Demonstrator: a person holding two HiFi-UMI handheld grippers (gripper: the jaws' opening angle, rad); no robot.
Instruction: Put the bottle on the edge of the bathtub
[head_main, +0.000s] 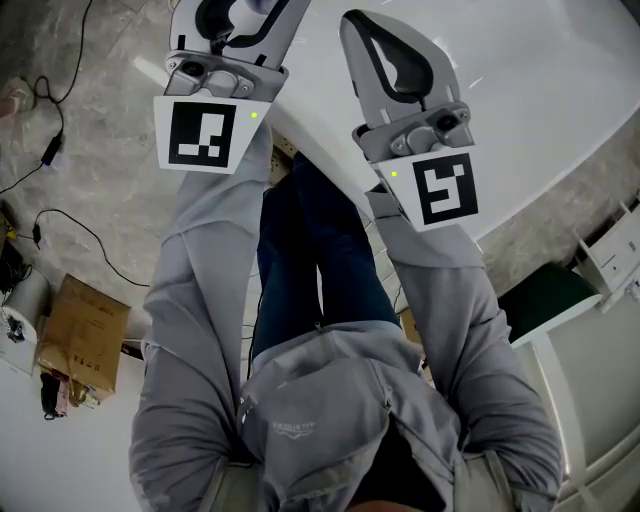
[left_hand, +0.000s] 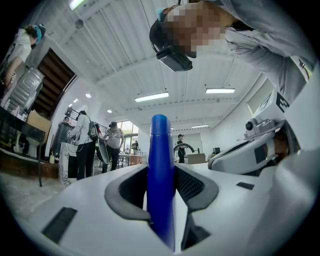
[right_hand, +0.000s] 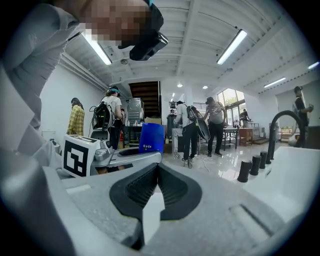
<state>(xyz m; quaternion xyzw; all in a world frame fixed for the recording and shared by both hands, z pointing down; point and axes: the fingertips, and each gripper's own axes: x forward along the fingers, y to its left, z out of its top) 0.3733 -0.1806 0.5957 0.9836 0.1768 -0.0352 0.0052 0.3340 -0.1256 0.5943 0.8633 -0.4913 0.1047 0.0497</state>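
1. Blue cylindrical bottle (left_hand: 160, 145) stands upright dead centre of the left gripper view and rises well above the pads.
2. Left tongs (left_hand: 161, 175) are clamped on it, with a dark ribbed pad pressed against each side of the blue body.
3. Right tongs (right_hand: 156, 170) are clenched, ribbed pads meeting with nothing between them.
4. In the right gripper view, left of centre, the bottle shows as a blue block with small white print, above the left tool's grey body.
5. In the head view both tools sit at the top of the frame on grey-sleeved arms (head_main: 200, 300). The right one is over the white glossy bathtub (head_main: 520, 90). The left one is at its rim, beside the grey marble floor (head_main: 90, 170).
6. The bottle is carried in the tongs and is not set on the tub's edge.
7. At the right of the right gripper view, a black curved tap (right_hand: 282, 125) and black knobs (right_hand: 252, 167) stand along the tub's white edge.
8. A brown cardboard box (head_main: 88, 335) lies on the floor at lower left.
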